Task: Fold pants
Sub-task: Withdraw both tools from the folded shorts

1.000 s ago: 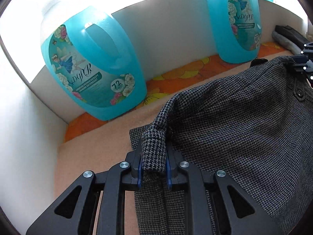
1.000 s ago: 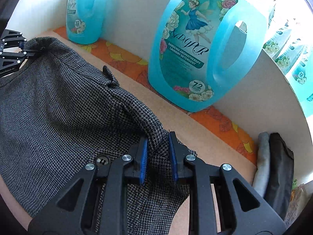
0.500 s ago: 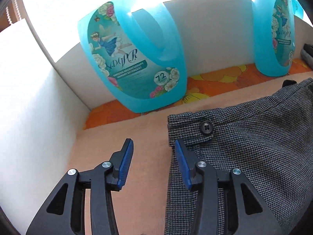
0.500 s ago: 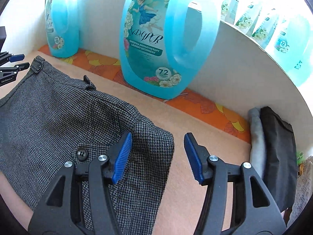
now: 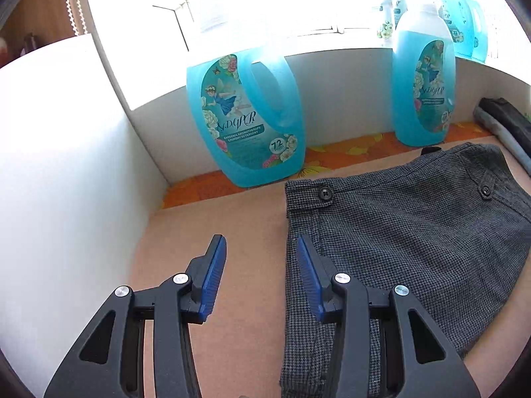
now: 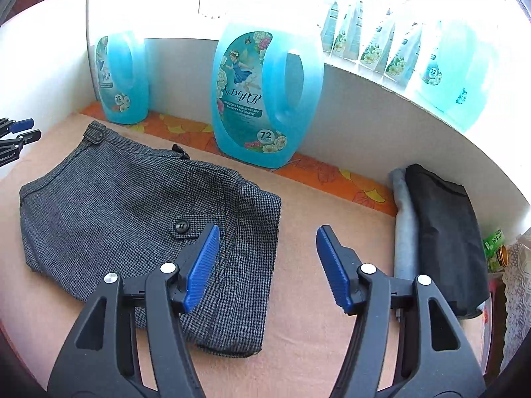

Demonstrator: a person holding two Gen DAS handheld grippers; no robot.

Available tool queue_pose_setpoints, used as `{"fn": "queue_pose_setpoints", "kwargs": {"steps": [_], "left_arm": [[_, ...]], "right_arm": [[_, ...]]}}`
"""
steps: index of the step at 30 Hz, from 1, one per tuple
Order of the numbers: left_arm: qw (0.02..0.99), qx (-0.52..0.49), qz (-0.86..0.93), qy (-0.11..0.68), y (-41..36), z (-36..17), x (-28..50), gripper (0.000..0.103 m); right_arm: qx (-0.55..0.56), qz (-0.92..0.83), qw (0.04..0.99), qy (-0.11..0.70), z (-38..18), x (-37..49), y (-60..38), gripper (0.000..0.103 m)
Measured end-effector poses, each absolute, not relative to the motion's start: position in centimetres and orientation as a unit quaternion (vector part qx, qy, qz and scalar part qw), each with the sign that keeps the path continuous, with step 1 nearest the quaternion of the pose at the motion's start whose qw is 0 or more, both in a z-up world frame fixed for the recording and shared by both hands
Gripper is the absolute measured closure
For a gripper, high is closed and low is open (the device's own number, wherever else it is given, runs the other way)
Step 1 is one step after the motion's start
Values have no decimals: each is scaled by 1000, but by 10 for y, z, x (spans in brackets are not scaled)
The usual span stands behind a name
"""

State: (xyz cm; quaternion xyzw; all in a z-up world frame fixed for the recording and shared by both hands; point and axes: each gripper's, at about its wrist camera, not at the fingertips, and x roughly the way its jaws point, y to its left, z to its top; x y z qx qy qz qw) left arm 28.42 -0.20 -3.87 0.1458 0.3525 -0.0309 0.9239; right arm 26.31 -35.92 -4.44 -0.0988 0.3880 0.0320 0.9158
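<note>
The folded grey houndstooth pants (image 6: 146,212) lie flat on the tan table (image 6: 332,232), near two blue jugs (image 6: 265,99) labelled "Gardenia Aromatherapy Laundry Detergent" and "72 hours". The left gripper (image 5: 262,265) stands open and empty; the right gripper (image 6: 265,258), its jaws just widened, holds nothing, over the pants' right edge

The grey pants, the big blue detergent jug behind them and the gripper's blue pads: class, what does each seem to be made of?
Grey pants: woven cloth, probably wool-like, matte; a fine houndstooth check shows.
Detergent jug: translucent blue plastic, glossy; light glows through the handle.
Right gripper pads: ribbed blue, possibly rubber or plastic; fine ridges show.
</note>
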Motion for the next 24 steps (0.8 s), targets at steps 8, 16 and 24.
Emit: {"fn": "queue_pose_setpoints", "kwargs": {"steps": [8,16,24], "left_arm": [[921,113,-70,366,5,-30,230,60],[917,72,-96,380,20,-27,178,59],[917,38,-108,381,37,-16,126,59]], "right_arm": [[-80,38,920,383,-35,190,-350,38],[-69,61,925,369,-23,117,-323,37],[-90,88,927,354,-9,54,-275,37]]}}
